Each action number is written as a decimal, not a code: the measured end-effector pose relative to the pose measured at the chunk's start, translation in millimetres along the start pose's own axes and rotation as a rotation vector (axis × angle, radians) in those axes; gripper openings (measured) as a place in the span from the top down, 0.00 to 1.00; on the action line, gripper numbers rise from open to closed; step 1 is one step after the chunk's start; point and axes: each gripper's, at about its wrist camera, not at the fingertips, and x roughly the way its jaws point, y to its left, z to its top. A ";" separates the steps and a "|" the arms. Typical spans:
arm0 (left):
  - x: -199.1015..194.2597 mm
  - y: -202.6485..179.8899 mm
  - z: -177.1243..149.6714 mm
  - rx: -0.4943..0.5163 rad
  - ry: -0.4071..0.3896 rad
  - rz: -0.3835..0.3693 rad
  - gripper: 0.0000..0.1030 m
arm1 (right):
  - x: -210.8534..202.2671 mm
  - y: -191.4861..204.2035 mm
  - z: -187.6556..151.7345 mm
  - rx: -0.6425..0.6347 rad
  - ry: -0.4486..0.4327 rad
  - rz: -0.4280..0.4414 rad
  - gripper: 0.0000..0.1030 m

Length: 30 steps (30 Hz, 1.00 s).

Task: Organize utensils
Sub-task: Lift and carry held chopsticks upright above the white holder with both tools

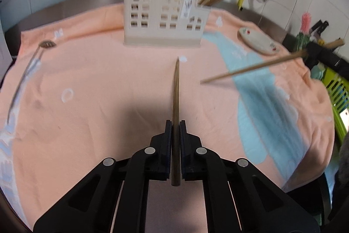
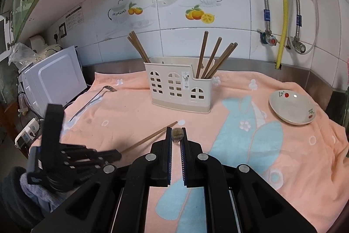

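Utensil holder: cream plastic caddy (image 2: 181, 88) with window-shaped cut-outs, standing upright on the peach towel (image 2: 305, 167) that covers the tabletop.
Holder contents: brown chopsticks (image 2: 139, 47) leaning left in the left compartment; more chopsticks (image 2: 214, 56) fanning up and right from the lower right compartment.
Dish: small white dish (image 2: 292, 107) with red flowers, right of the holder, well apart from it.
Left gripper (image 1: 175, 123): pinching one chopstick (image 1: 176, 91) between its pads, long axis along the fingers, tip pointing towards the holder.
Right gripper (image 2: 175, 130): pressed onto a second chopstick (image 2: 177, 134), seen end-on; in the left view it slants down and left over the towel.
Ladle: metal ladle (image 2: 96, 97) lying on the towel's left side.
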 end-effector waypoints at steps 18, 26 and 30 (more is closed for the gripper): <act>-61.2 -14.5 68.6 0.095 -0.182 -0.019 0.95 | 8.7 6.9 52.5 -0.079 0.012 0.028 0.93; -65.5 -11.5 96.9 0.113 -0.186 -0.015 0.95 | 16.3 1.0 86.9 -0.076 0.015 0.049 0.93; -67.9 -6.0 113.6 0.107 -0.191 -0.013 0.95 | 16.3 -2.8 116.6 -0.077 -0.006 0.055 0.93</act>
